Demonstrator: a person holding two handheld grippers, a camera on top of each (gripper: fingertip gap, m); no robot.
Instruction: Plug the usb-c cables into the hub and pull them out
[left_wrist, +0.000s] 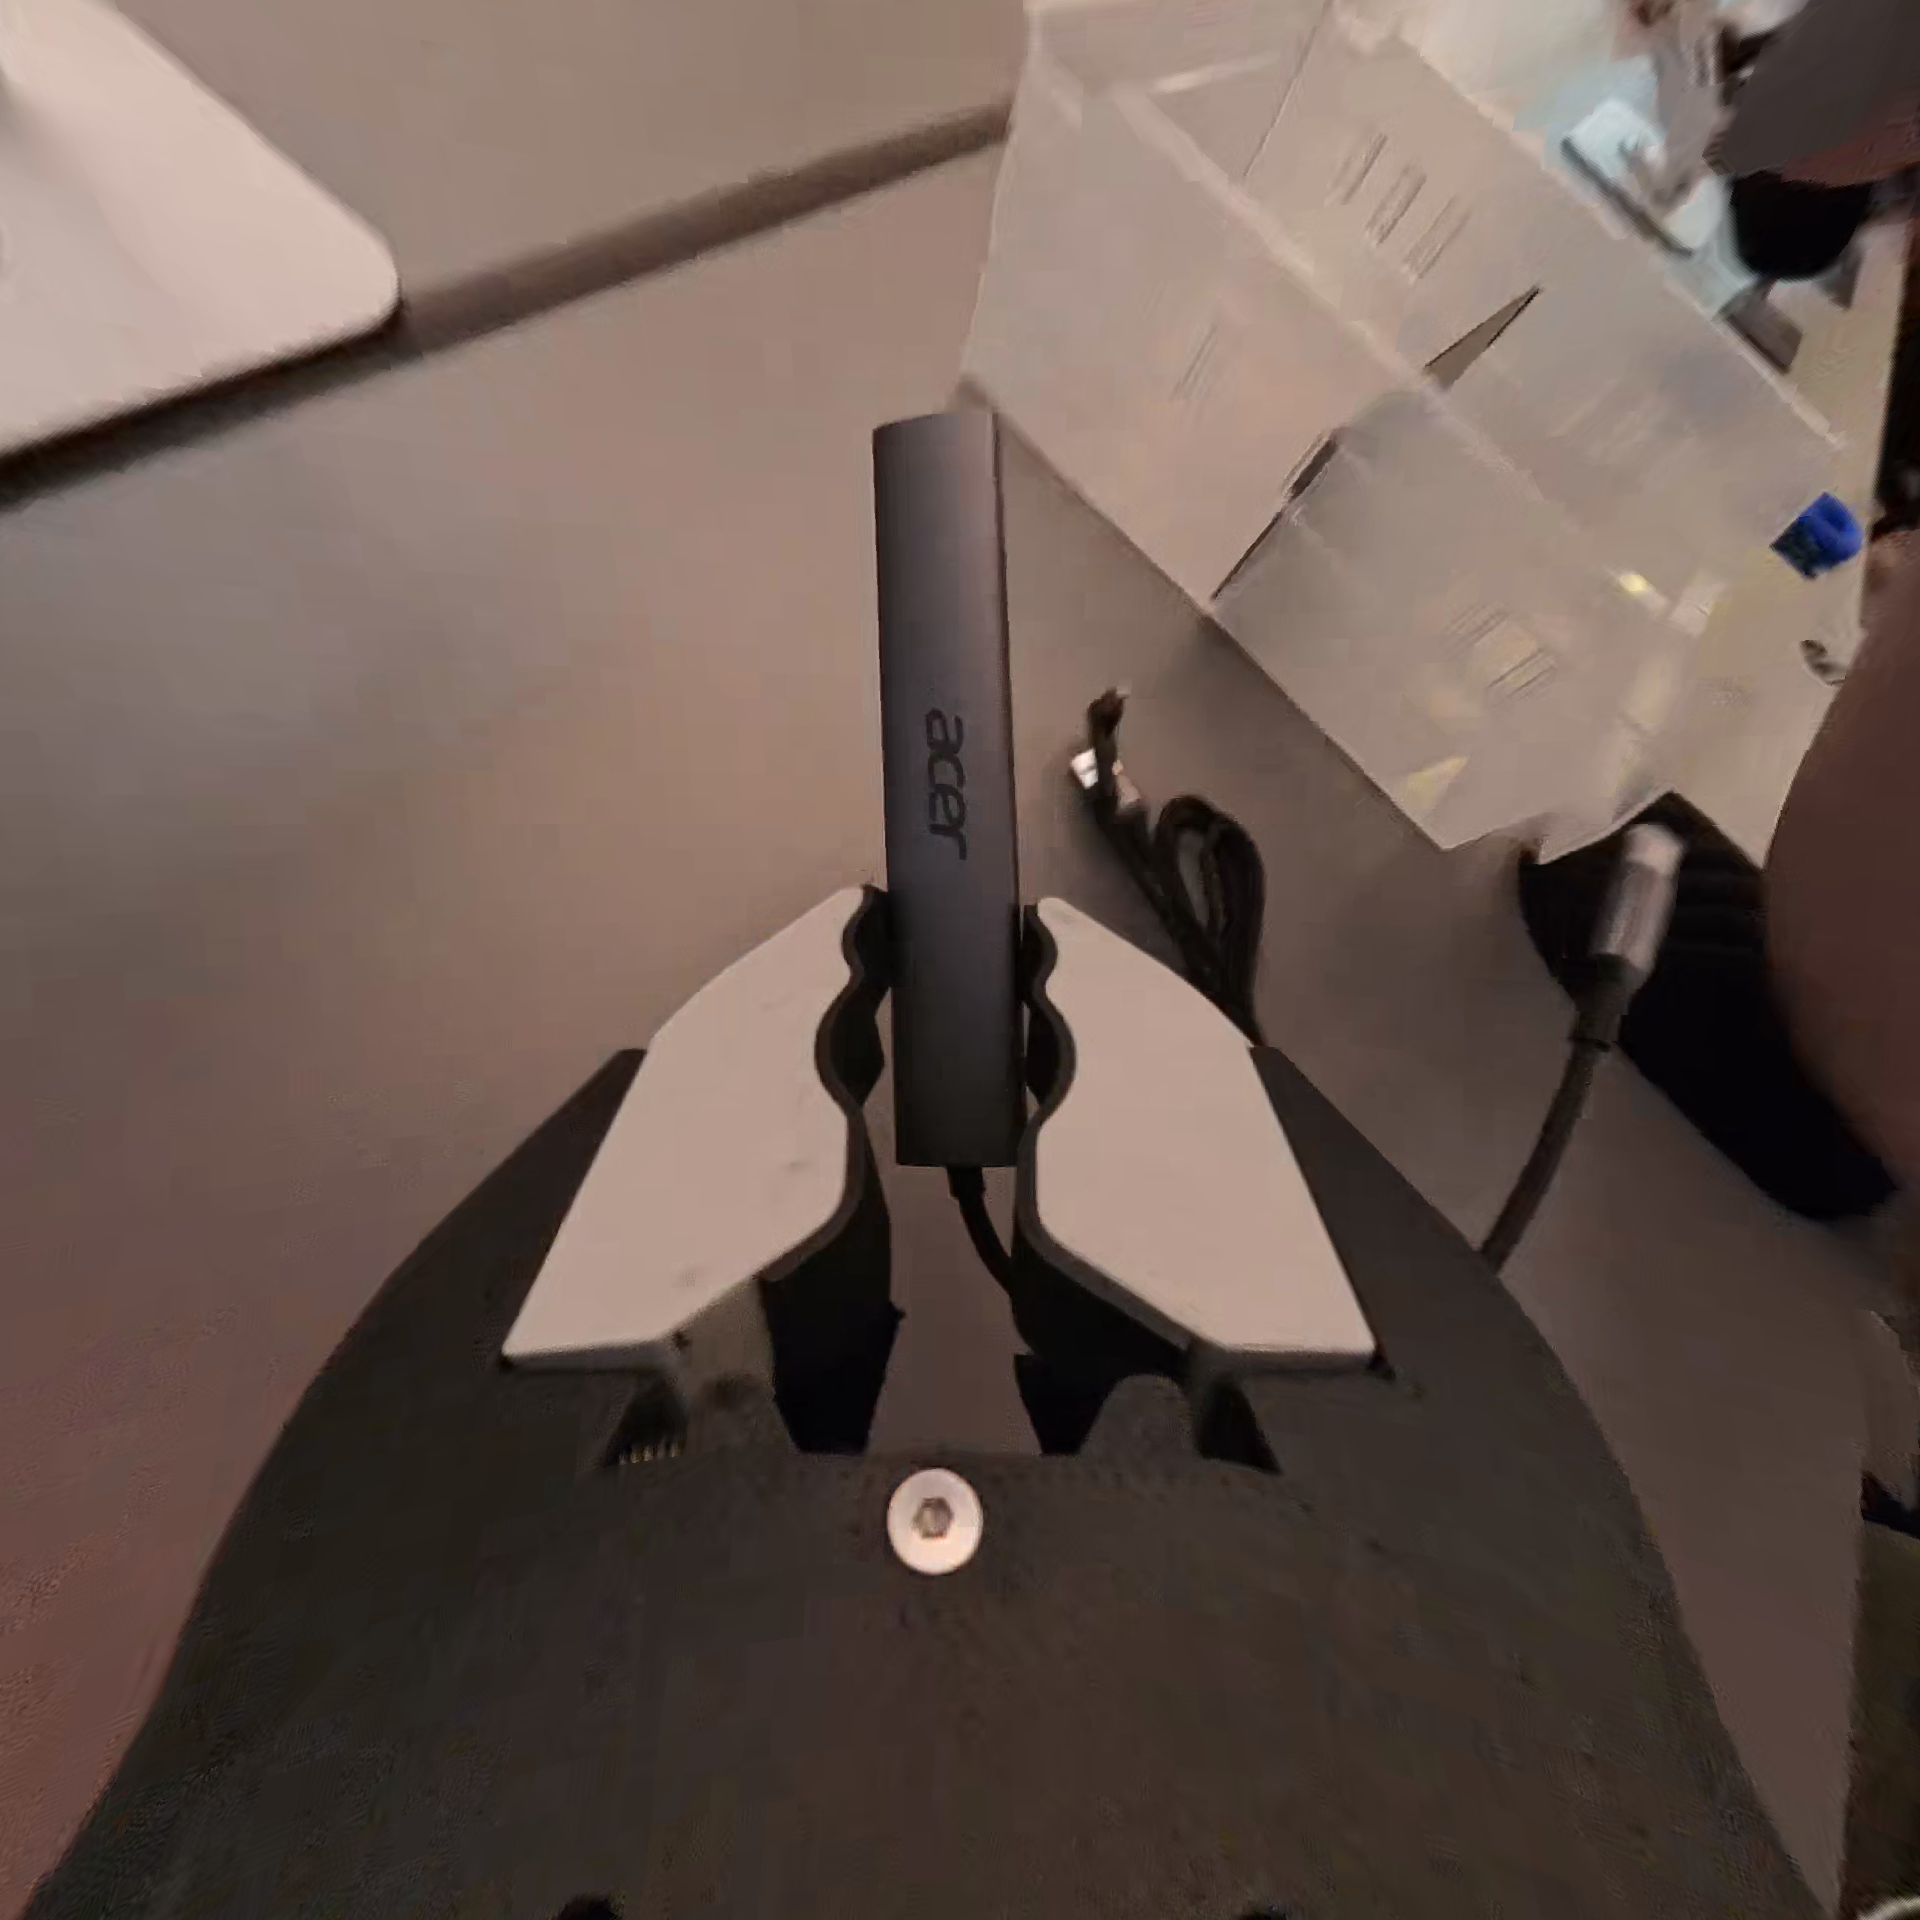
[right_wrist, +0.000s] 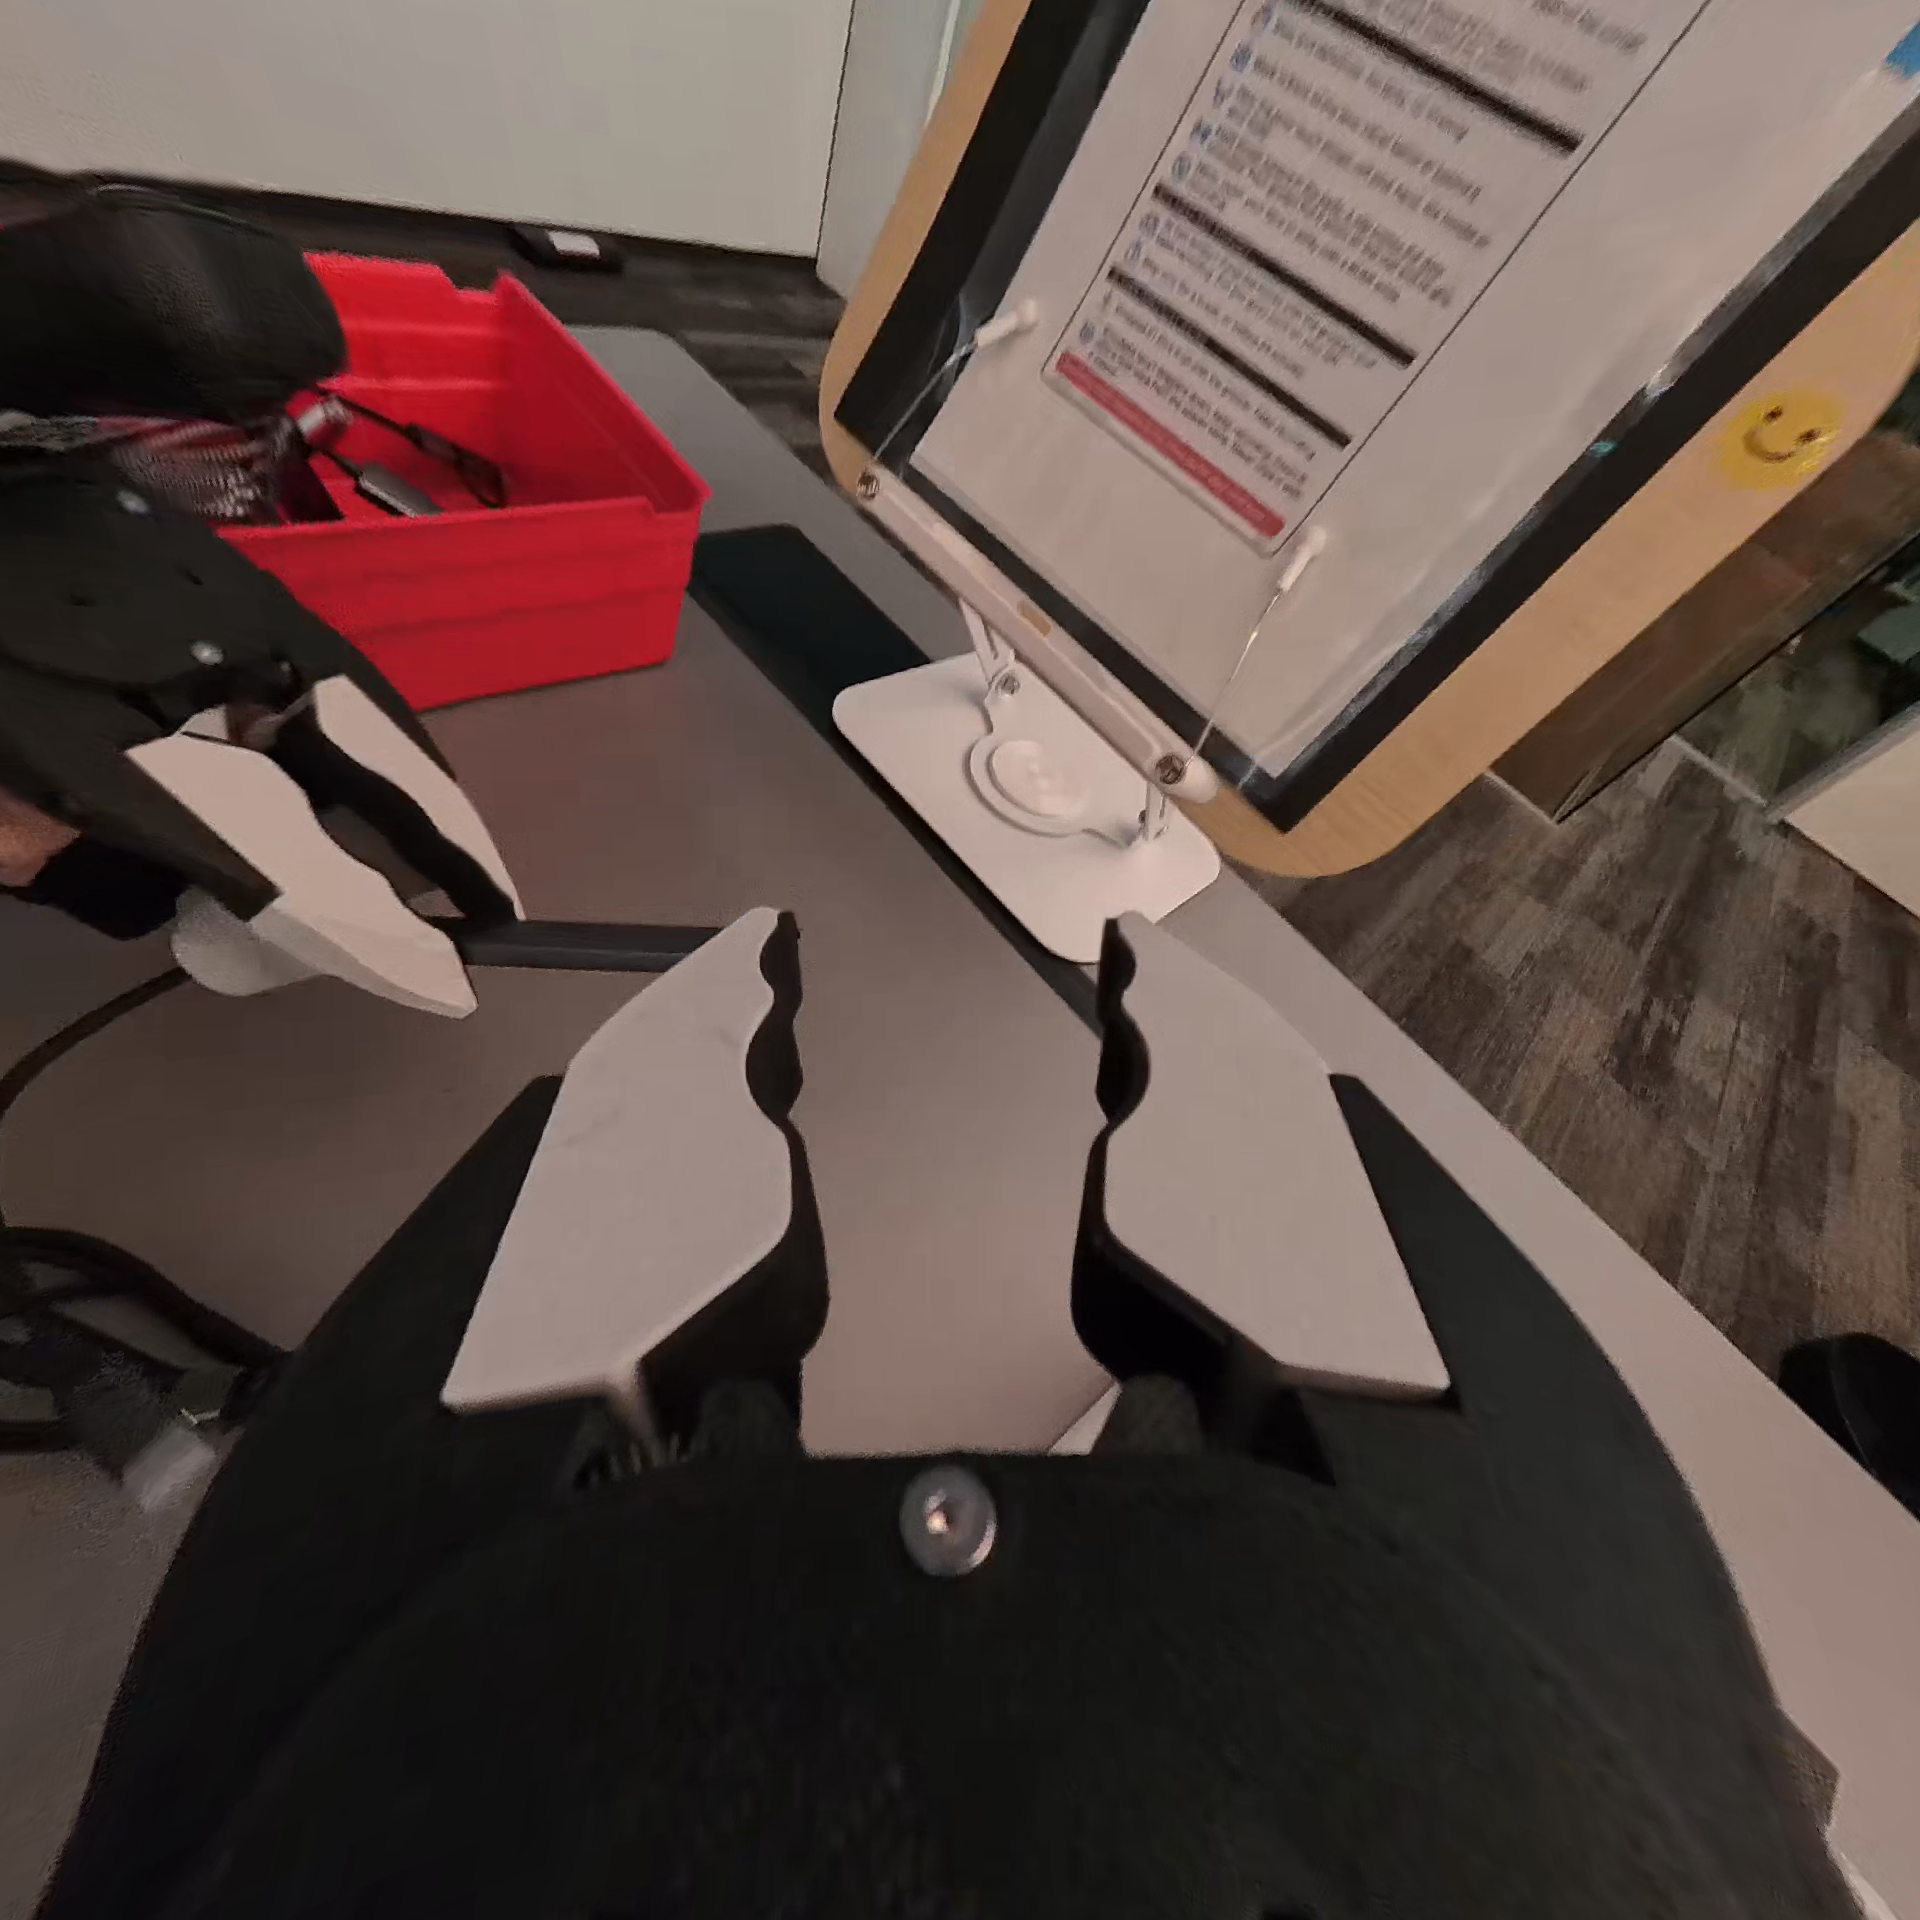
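Two tongs are yours: your left tongs (left_wrist: 951, 914) are clamped on the dark hub (left_wrist: 940, 727), which juts forward past their tips above the worktop (left_wrist: 416, 727); black usb-c cables (left_wrist: 1174, 831) lie just right of them. Your right tongs (right_wrist: 945, 935) gape apart, holding nothing.

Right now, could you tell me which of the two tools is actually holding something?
The left tool: its fingers are shut on the slim dark grey metal hub. The right tool is open with only grey tabletop between its fingers.
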